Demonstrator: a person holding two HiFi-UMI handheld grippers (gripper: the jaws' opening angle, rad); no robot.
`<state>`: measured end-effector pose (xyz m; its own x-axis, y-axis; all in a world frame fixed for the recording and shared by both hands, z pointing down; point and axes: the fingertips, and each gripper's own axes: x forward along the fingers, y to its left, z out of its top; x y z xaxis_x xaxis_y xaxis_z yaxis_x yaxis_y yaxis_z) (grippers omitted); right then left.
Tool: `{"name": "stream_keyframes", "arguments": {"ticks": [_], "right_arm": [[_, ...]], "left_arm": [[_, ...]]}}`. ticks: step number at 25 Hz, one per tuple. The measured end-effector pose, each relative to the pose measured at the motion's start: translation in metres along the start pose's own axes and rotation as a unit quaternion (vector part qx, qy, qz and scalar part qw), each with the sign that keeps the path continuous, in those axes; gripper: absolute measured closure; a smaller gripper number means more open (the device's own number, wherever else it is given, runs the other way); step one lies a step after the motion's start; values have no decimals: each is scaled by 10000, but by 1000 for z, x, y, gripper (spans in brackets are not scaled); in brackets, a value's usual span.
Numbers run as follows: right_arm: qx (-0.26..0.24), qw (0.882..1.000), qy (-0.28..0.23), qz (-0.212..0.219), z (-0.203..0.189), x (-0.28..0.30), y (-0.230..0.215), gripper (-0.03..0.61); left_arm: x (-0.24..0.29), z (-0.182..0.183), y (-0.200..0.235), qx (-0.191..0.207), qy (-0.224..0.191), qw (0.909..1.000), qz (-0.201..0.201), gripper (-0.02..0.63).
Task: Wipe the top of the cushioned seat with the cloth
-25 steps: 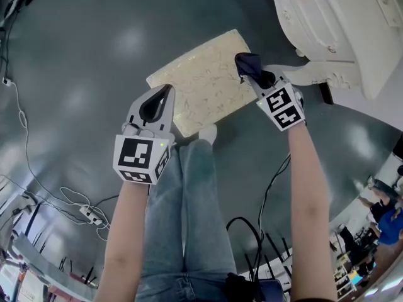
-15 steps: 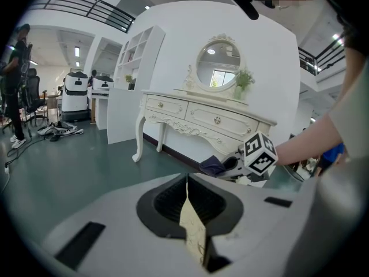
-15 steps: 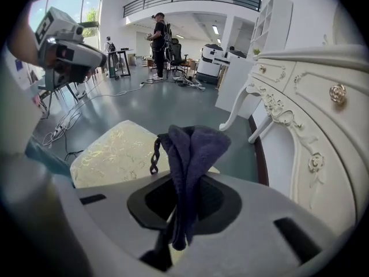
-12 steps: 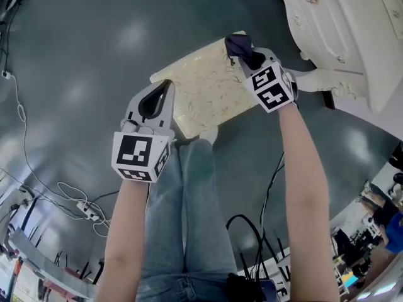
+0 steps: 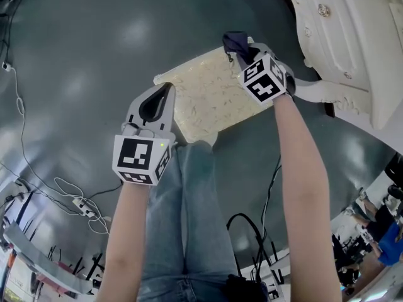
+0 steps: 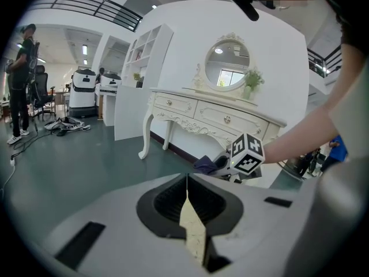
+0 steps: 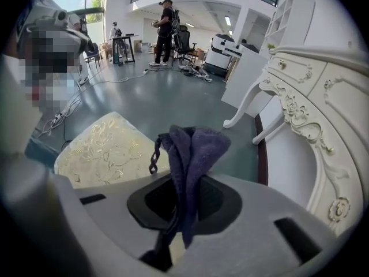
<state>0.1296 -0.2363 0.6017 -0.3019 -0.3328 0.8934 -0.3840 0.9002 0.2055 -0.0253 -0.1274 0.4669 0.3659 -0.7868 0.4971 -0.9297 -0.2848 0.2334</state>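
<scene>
in the head view we see the right gripper (image 5: 243, 53) at the far right corner of the cushioned seat (image 5: 208, 99), with that arm stretched forward. the left gripper (image 5: 154, 106) hangs above the seat's near left edge, its arm closer to the body. only the right gripper view shows that its jaws pinch the dark purple cloth (image 7: 190, 149), which stands up folded between them. the left gripper view shows its jaws pressed together with nothing held, and a white dressing table (image 6: 213, 117) behind.
</scene>
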Motion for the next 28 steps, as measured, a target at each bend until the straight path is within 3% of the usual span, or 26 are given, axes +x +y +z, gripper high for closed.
{"name": "stream_keyframes", "arguments": {"ticks": [14, 21, 28], "right_arm": [[-381, 9968, 560, 425, -2, 35, 18, 546], [-1756, 9803, 738, 531, -4, 38, 30, 546], [-2325, 9678, 491, 832, -9, 32, 39, 546]], "left_arm": [[0, -8, 12, -207, 51, 9996, 165, 607], [0, -12, 9, -228, 99, 9996, 136, 607], [-2, -12, 6, -202, 113, 9997, 94, 607]]}}
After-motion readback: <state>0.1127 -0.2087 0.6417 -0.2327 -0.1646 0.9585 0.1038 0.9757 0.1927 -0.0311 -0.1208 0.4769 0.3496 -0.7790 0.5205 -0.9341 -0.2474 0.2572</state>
